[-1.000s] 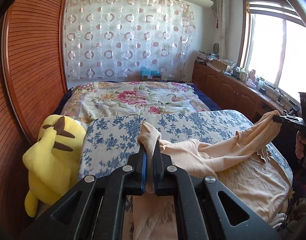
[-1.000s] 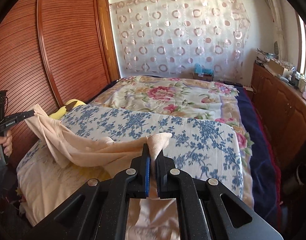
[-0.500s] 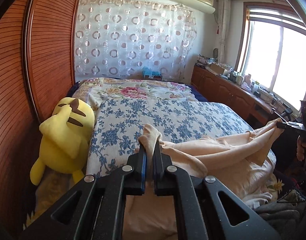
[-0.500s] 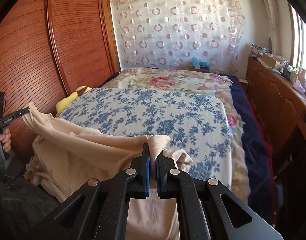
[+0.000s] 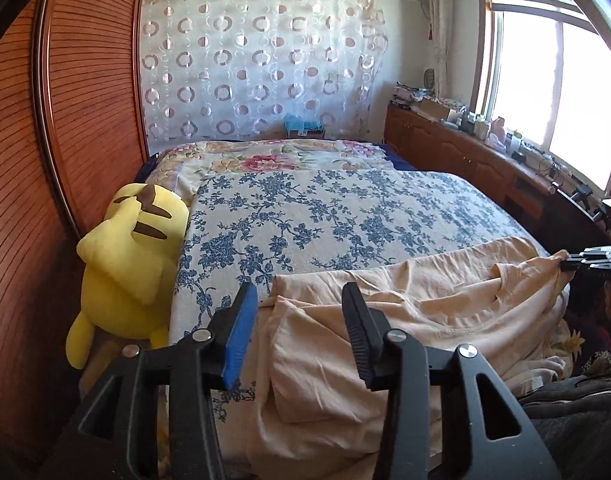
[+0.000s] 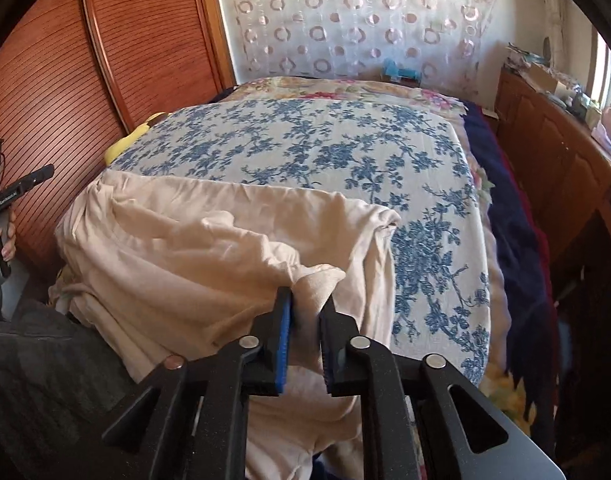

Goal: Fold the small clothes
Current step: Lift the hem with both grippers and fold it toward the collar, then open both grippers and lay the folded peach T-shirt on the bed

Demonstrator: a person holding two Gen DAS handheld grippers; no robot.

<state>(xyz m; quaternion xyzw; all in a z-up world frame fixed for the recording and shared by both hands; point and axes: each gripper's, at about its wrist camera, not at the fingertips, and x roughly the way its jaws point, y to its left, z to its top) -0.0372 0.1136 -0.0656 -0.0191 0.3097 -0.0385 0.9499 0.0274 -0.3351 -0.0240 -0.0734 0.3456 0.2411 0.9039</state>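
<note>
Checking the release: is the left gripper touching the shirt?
Apart. The left wrist view shows the left gripper opening, pads clear of the shirt on the bed below.

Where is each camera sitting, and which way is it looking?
Left wrist: sits on the left gripper, jaws opening, looking along the bed past the yellow plush.
Right wrist: sits on the right gripper, jaws opening around a fold of the peach garment; a hand shows at left.
Both show the garment, the blue floral cover and each other's gripper.
</note>
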